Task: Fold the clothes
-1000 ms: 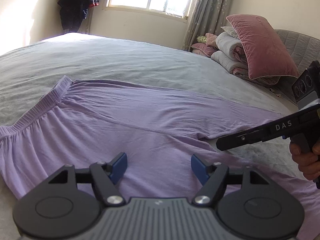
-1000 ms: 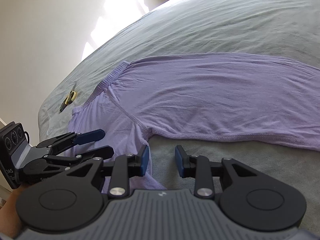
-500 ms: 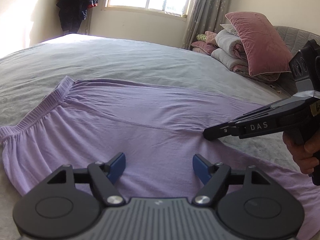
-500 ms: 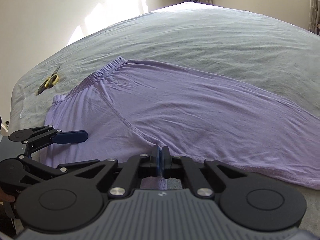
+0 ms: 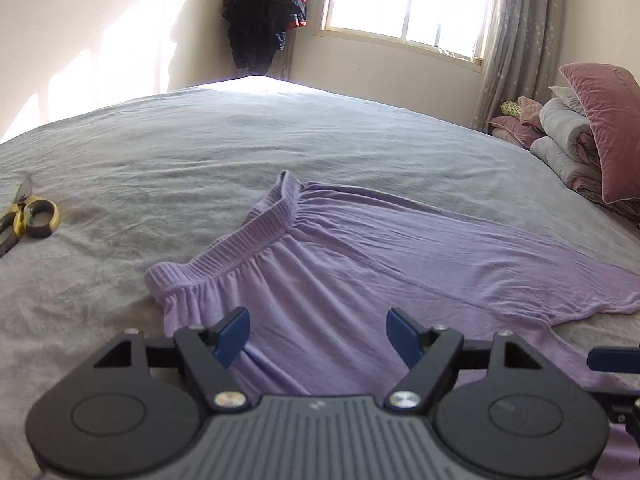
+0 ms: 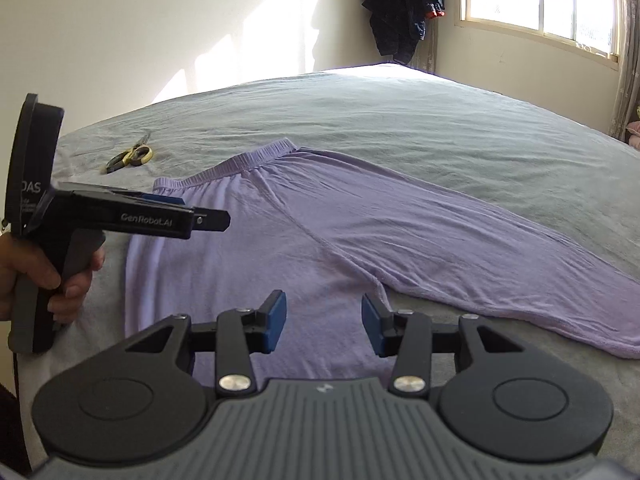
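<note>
R gripper: jaws just reopened, apart, nothing between, over trouser crotch. L gripper: jaws wide, empty, above lilac trousers, which lie flat on grey bed. Scissors beyond, left. Pillows far right.

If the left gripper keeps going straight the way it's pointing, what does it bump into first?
Probably the purple pants lying flat on the bed. The open left gripper aims down at them, near the waistband.
</note>
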